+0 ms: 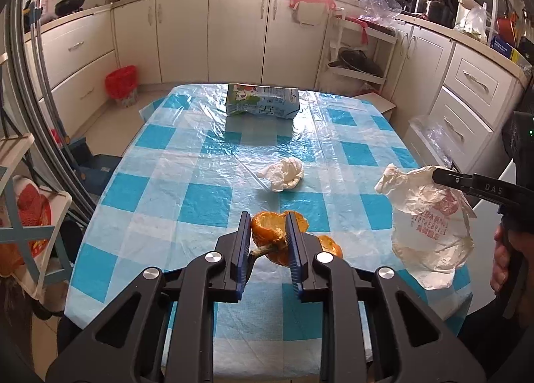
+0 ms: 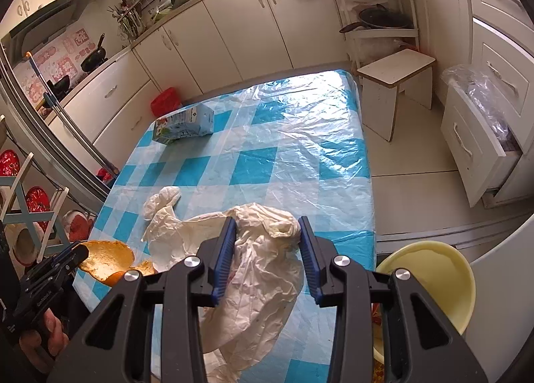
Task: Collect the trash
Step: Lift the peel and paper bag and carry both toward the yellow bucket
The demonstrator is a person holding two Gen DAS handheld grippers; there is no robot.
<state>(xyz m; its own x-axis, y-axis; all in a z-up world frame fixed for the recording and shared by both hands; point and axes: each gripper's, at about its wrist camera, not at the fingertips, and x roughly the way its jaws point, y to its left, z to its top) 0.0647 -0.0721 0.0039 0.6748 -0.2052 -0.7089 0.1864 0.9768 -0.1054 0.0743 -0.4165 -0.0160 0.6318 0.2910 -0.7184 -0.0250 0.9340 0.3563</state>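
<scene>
Above the blue-checked plastic tablecloth (image 1: 207,162), the down-tilted left gripper (image 1: 267,233) clenches curled orange peel (image 1: 267,233); the right gripper (image 2: 267,236), likewise angled, grips a crumpled white plastic bag (image 2: 260,269).

The lower part of the orange peel (image 1: 270,239) is hidden behind the right finger of the left claw (image 1: 267,233), so its full shape is not clear. In the right wrist view the same peel is partly covered by that claw's tip. The red print on the plastic bag (image 1: 430,226) is too crumpled to read. The yellow bowl (image 2: 430,283) is cut by the claw body at its left side. The text on the milk carton (image 1: 262,101) is too small to read. The window is overexposed.
</scene>
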